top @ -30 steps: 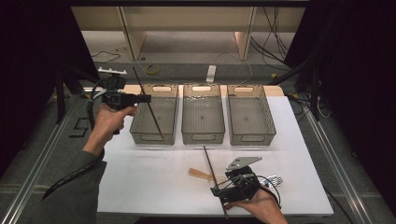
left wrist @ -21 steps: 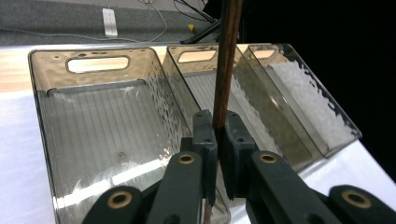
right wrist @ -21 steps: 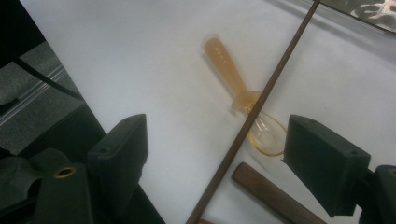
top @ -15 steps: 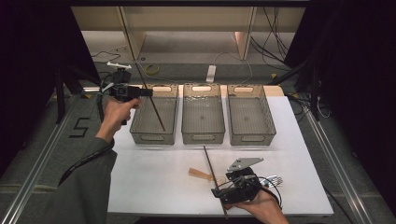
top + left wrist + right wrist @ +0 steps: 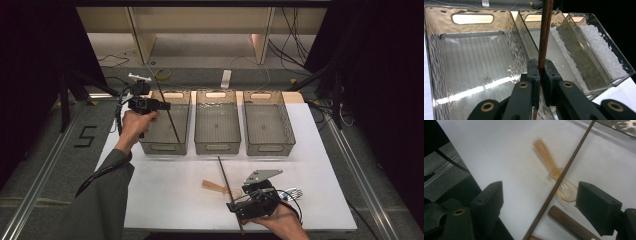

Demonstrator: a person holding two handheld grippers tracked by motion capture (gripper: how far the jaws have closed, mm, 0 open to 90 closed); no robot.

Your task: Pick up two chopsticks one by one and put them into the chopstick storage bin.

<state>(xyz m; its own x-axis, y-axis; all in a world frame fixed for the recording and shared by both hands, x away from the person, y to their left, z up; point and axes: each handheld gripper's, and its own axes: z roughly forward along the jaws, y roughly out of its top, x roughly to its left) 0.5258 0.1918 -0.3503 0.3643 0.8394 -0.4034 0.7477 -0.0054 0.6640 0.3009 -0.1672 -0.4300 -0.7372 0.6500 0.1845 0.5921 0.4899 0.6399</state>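
Brown and thin, a chopstick (image 5: 545, 32) is pinched between the pads of the left gripper (image 5: 540, 72), whose jaws are closed tight on it. In the high view the left gripper (image 5: 150, 104) hangs over the left bin (image 5: 165, 145), and the chopstick (image 5: 169, 112) slants down into that bin. Two more clear bins, the middle bin (image 5: 216, 145) and the right bin (image 5: 270, 145), stand in a row beside it on the white table (image 5: 175, 200).

Near the front edge, the right gripper (image 5: 250, 202) rests low over the table with its jaws wide apart, holding nothing. Between them a second chopstick (image 5: 559, 178) lies on the table, crossing over an amber spoon (image 5: 554, 170). A wooden handle (image 5: 569, 222) lies just beside, near the right jaw. In the high view a fork (image 5: 292, 192) lies close to the right hand (image 5: 280, 222).
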